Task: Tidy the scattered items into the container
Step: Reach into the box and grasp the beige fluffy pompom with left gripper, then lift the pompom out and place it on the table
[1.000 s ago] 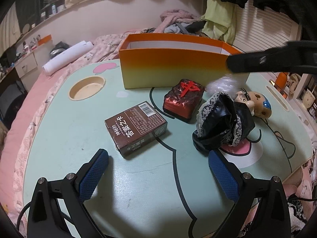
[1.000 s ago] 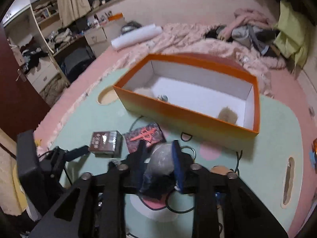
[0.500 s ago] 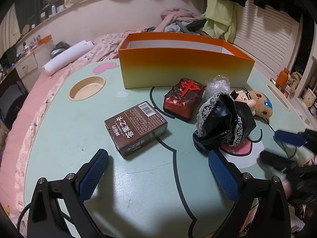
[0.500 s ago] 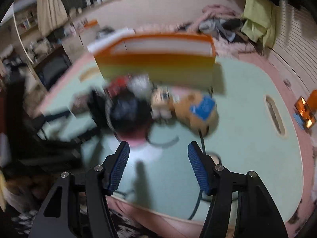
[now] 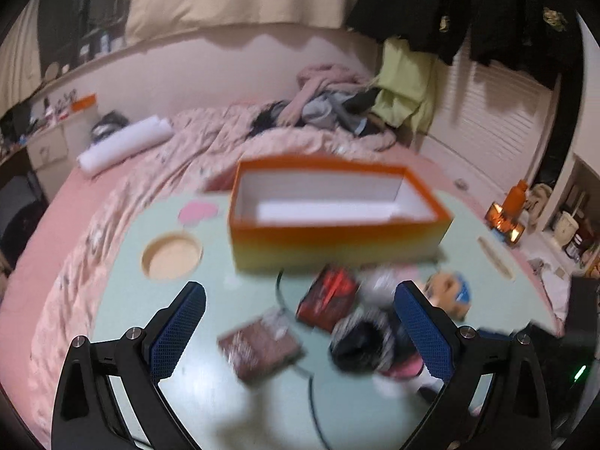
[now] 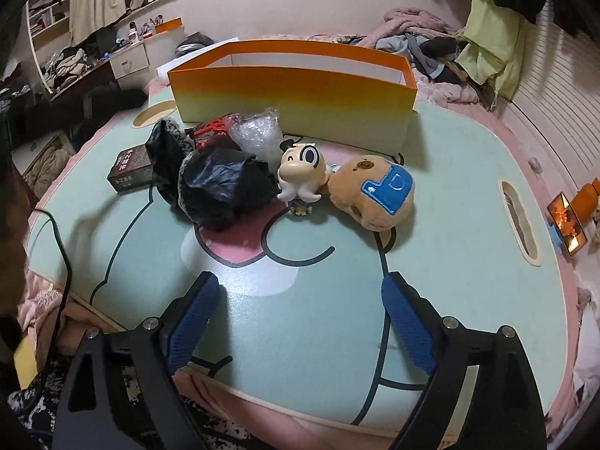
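An orange box (image 6: 292,90) stands open at the back of the green table (image 6: 450,195); it also shows in the left wrist view (image 5: 337,240). In front of it lie a brown card box (image 6: 131,167), a red mahjong tile (image 6: 212,127), a clear plastic bag (image 6: 257,133), a black lacy cloth (image 6: 221,183), a small figurine (image 6: 302,172) and a brown plush (image 6: 375,195). My right gripper (image 6: 300,322) is open and empty, low near the table's front edge. My left gripper (image 5: 300,333) is open and empty, raised above the card box (image 5: 258,348) and cloth (image 5: 360,341).
A round cup recess (image 5: 170,255) sits at the table's left and a slot handle (image 6: 519,217) at its right. A pink bed with piled clothes (image 5: 330,108) lies behind the table. A cable (image 6: 56,240) hangs over the left edge.
My left gripper has risen and pulled back, so the inside of the box now shows. My right gripper has settled low at the table's front edge, open; a second ago it was shut on the plastic bag.
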